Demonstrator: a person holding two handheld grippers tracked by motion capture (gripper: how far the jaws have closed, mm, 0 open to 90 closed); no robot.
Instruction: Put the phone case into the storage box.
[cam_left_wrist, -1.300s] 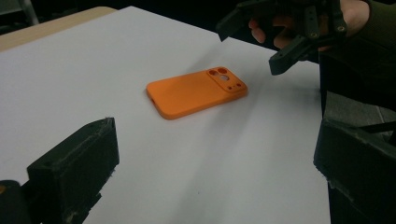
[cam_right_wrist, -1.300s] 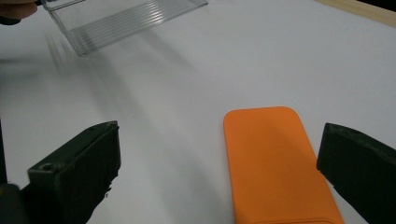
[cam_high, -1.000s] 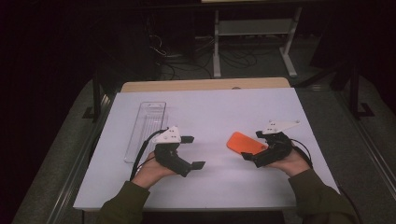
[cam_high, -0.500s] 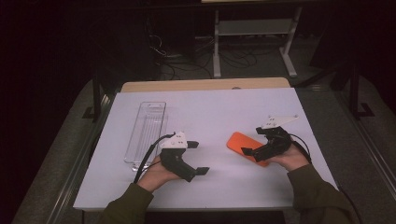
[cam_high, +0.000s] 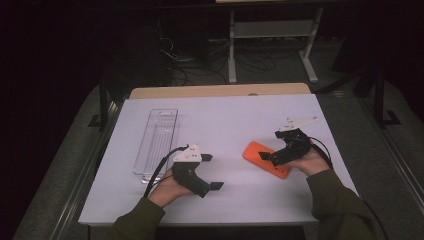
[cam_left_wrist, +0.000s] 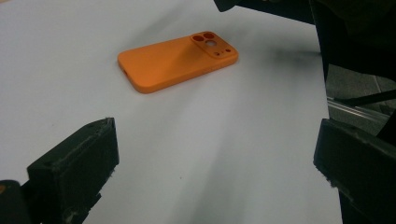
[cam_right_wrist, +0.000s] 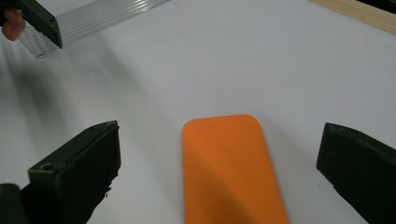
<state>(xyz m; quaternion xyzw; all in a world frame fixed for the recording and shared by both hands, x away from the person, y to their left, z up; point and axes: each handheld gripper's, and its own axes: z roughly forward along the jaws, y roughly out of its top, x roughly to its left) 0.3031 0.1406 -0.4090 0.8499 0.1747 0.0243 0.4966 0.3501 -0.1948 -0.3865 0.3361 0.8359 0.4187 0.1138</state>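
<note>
The orange phone case (cam_high: 266, 159) lies flat on the white counter (cam_high: 235, 120), toward its right edge, camera holes facing up. The right gripper (cam_high: 272, 156) is over the case's right end with its fingers wide apart, one on each side; in the right gripper view the case's near end is cut off. The left gripper (cam_high: 212, 171) is near the front edge, fingers apart, holding nothing. A clear plastic tray (cam_high: 157, 142) sits near the left edge.
</note>
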